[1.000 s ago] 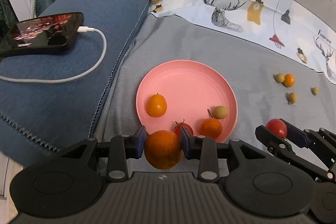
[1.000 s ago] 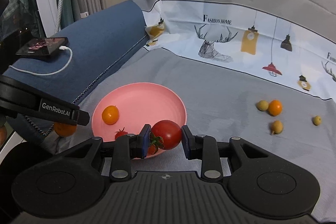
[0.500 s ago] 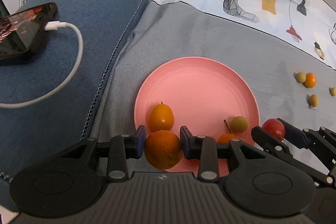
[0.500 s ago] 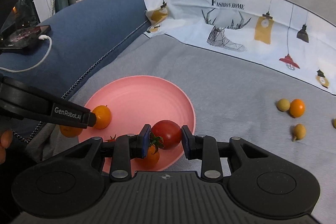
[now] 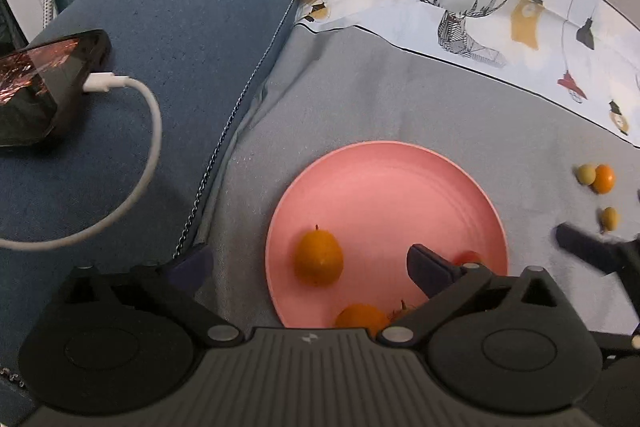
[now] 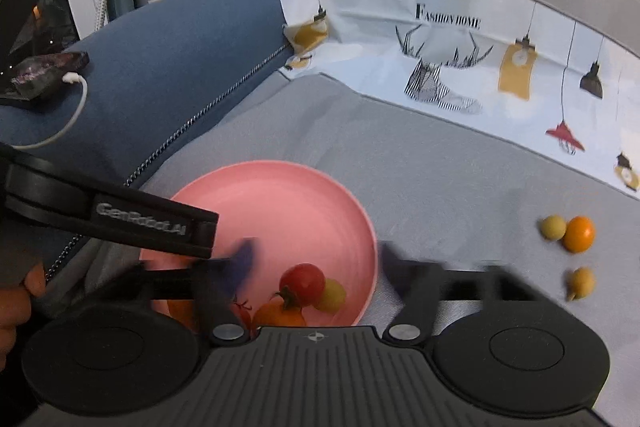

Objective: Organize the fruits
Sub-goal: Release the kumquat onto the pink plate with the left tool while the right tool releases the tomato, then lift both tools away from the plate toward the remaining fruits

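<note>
A pink plate lies on the grey cloth; it also shows in the right wrist view. My left gripper is open over its near left rim, empty. The orange I held lies on the plate at the near edge, beside an orange kumquat. My right gripper is open, its fingers blurred, above the plate's near right side. The red tomato lies on the plate against a pale green fruit and an orange fruit.
Several small fruits lie on the cloth to the right: a pale one, an orange one and a yellow one. A phone with a white cable lies on the blue cushion at left.
Both grippers have opened. The left one let the orange drop onto the plate's near edge; the right one let the tomato drop onto the plate. Both moved forward over the plate.
</note>
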Demonstrator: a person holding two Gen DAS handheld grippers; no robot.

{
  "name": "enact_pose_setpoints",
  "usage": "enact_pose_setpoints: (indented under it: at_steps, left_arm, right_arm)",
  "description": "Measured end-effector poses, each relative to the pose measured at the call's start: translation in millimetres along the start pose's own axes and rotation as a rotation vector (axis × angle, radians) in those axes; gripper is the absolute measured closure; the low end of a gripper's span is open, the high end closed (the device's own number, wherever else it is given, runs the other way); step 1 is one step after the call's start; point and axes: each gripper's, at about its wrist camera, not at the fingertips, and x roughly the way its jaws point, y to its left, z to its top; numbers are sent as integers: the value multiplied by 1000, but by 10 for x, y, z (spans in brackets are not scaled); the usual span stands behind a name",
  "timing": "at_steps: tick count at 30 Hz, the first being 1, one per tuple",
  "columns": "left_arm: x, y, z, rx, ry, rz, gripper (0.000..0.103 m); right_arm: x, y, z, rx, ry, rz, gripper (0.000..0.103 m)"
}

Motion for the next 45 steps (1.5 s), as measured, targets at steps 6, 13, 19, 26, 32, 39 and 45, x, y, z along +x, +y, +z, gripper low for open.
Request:
enact_pose_setpoints:
  at_steps: [6,13,19,26,32,39,45]
  left_arm:
    - [-212,-6,-106,-6,94,-64,0]
    - [-1194,-120,-139,71,27,-48,0]
    - [-2403,-203,33,188,-135,8,0]
    - [-3854,-419,80,265,-332,-40,0]
    - [-4615,-708,-94,316,-395,-121,0]
    - [-4826,-843,-181,302,-412,-144,0]
    - [-4878,-903,-161,311,-429,-140,0]
  right_arm:
    - [-326,-60,-195,1,9,-63,15]
    - [-938,-193,-407,116,3,-112,15]
    - [-1626,-330,-408,178,-103,-146,15]
    - [-2376,-670,-480,231,-204,-177,14]
    - [-2724,-855,-593,270,-247,-204,14]
    - [-2894,-1058,-702,316,-279,-239,14]
    - [-2907,-1206,-781,325,-278,-288,13]
